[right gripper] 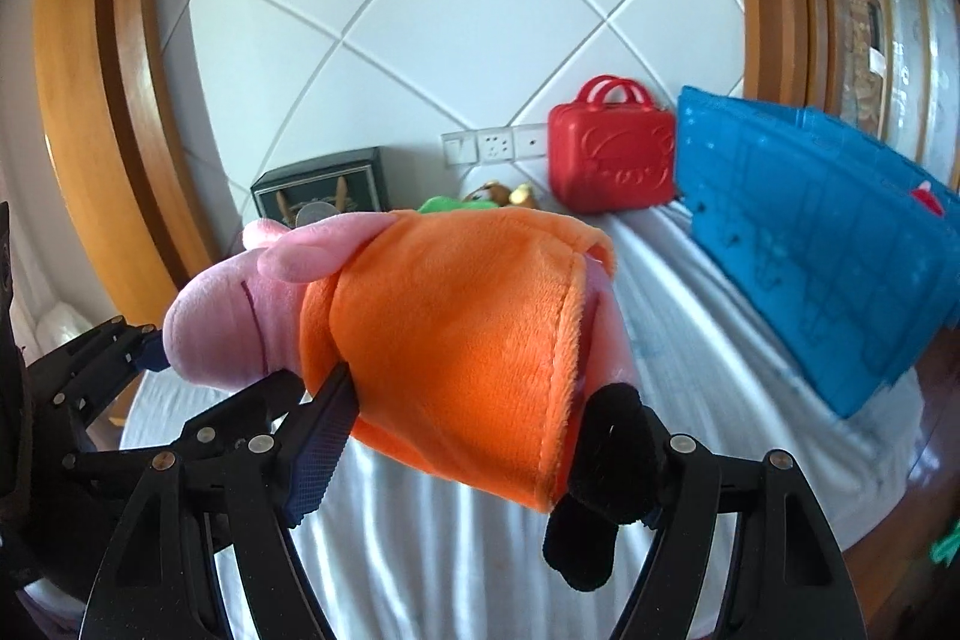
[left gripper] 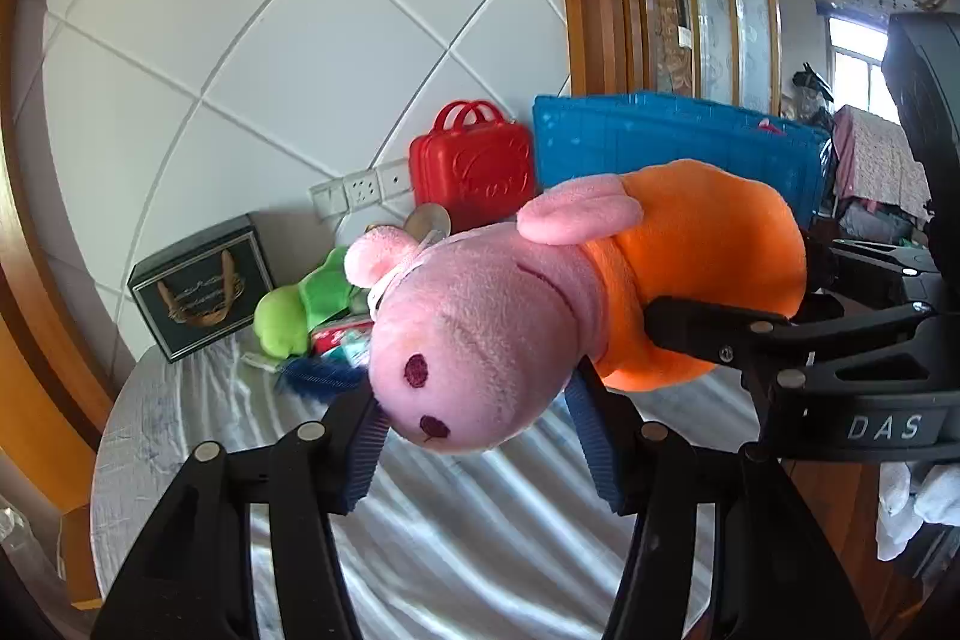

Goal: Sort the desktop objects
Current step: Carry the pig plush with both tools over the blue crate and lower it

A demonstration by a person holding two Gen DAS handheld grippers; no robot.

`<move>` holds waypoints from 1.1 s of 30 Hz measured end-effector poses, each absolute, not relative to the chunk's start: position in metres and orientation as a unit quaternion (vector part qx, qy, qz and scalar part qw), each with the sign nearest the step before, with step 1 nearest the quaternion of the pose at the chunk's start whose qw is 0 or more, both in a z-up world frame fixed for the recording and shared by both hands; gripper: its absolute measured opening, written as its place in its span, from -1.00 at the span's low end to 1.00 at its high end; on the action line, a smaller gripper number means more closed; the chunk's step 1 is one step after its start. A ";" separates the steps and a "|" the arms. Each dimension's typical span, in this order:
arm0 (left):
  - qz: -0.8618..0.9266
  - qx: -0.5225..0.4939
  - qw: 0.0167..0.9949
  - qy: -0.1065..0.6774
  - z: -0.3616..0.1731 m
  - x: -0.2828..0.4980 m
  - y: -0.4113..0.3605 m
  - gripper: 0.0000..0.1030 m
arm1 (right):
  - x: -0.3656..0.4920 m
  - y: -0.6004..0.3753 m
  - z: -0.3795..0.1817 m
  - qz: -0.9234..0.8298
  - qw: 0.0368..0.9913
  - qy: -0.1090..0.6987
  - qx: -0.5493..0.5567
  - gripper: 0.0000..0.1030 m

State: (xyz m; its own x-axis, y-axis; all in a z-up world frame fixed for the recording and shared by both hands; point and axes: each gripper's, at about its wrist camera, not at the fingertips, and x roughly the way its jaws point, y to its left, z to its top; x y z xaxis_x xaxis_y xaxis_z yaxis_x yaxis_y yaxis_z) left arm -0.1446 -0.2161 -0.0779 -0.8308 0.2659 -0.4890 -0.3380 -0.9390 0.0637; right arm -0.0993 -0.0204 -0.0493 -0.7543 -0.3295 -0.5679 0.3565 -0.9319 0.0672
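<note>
A round table draped in a pale, wrinkled cloth (right gripper: 708, 340) stands against a white wall with diagonal grooves, framed by curved wood trim.

Between the fingers of the right gripper (right gripper: 480, 436) sits a plush pig (right gripper: 432, 322), pink-headed and dressed in orange, held in the air above the cloth. The jaws pinch the orange body, and a black foot hangs beside the right finger. The left gripper (left gripper: 480, 436) meets the toy from the other end. Its fingers stand moderately wide to either side of the pig's snout (left gripper: 474, 370), and whether the pads press the plush or only bracket it cannot be told.

Beyond the fingertips, further back on the table, a blue bin (right gripper: 810, 244) leans at the right, with a red toy suitcase (right gripper: 612, 160) beside it. A green plush (left gripper: 300, 304) and a dark framed box (left gripper: 198, 292) lie at the far left.

This looks like mid-carry or a handover of the toy. The next move likely calls for lifting it over the bin's near wall and releasing it inside.

The bin's interior is hidden. Small items near the green plush are too jumbled to name.
</note>
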 end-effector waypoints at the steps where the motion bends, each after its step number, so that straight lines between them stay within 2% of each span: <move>1: 0.955 -0.242 0.154 0.071 -0.074 -0.142 -0.202 0.08 | -0.100 -0.009 -0.046 -0.936 0.186 0.026 0.298 0.47; 9: 0.964 -0.233 0.116 0.054 -0.060 -0.129 -0.107 0.09 | -0.117 0.082 -0.026 -0.929 0.224 0.039 0.293 0.46; 17: 0.964 -0.233 0.104 0.076 -0.043 -0.128 -0.039 0.09 | -0.130 0.146 -0.018 -0.926 0.239 0.023 0.291 0.46; 33: 0.964 -0.186 0.168 0.087 -0.015 -0.180 0.051 0.09 | -0.172 0.231 0.013 -0.950 0.173 0.009 0.260 0.46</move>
